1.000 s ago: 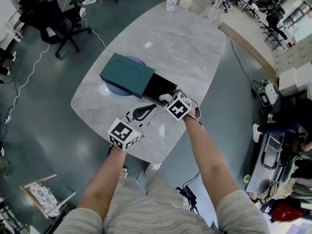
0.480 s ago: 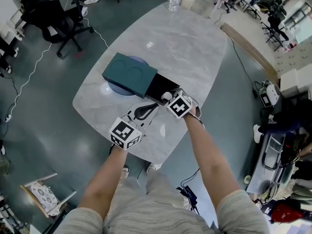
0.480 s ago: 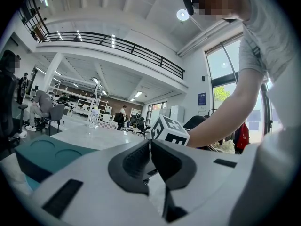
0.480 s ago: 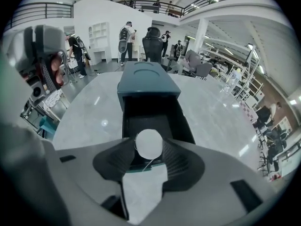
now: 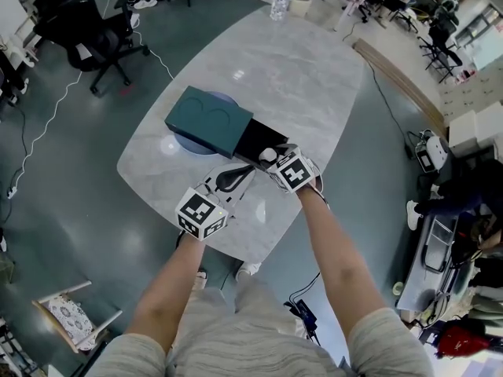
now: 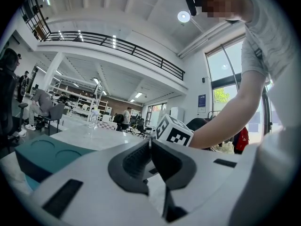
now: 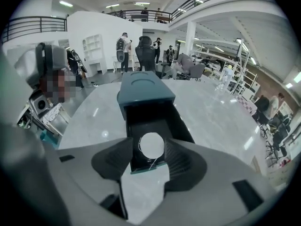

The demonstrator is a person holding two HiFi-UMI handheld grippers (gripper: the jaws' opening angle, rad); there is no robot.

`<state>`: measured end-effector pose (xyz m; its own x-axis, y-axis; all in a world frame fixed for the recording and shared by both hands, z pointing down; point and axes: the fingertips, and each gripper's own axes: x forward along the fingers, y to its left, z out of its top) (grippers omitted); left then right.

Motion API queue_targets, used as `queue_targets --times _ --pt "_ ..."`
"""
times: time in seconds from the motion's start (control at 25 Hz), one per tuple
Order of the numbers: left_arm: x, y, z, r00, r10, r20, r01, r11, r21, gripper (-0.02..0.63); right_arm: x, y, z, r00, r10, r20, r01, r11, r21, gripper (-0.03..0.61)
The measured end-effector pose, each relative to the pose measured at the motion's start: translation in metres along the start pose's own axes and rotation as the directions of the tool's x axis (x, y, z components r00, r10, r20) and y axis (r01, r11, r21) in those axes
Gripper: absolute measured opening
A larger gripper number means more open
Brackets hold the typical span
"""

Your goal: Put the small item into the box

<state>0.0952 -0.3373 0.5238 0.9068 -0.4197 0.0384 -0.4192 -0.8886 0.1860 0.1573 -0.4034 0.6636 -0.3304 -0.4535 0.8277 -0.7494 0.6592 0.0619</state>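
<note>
A teal box point(image 5: 211, 120) lies on the marble table point(image 5: 299, 77), its dark drawer point(image 5: 258, 141) pulled out toward me. My right gripper point(image 5: 273, 157) points down over the drawer's near end. Its jaws have just been opening. The small white round item point(image 7: 151, 145) sits between the pads point(image 7: 175, 160) with a thin gap on each side, above the drawer's floor point(image 7: 150, 119). The item point(image 5: 268, 155) shows as a white dot in the head view too. My left gripper point(image 5: 233, 179) rests level on the table beside the drawer, jaws together and empty point(image 6: 149, 142).
A pale blue round disc point(image 5: 182, 143) lies under the box. A water bottle point(image 5: 279, 0) stands at the table's far end. An office chair point(image 5: 82, 34) is off to the left. The table's near edge runs just under my hands.
The right gripper has rolled slightly over the drawer and its jaws stand wider around the white item. The left gripper has not moved.
</note>
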Motion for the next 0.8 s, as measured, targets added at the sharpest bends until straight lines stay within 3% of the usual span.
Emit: queue_targets --times 0.32,0.8 --pt "-0.006 -0.005 0.013 0.999 -0.007 0.034 0.008 1.0 -0.017 0.023 -0.043 0.014 0.029 0.982 -0.027 0.189 0.008 0.995 0.102 0.225" --pt "-0.031 -0.025 0.051 0.997 -0.016 0.078 0.014 0.999 0.03 0.023 -0.125 0.062 0.065 0.886 -0.126 0.446 0.066 0.987 0.148 0.21"
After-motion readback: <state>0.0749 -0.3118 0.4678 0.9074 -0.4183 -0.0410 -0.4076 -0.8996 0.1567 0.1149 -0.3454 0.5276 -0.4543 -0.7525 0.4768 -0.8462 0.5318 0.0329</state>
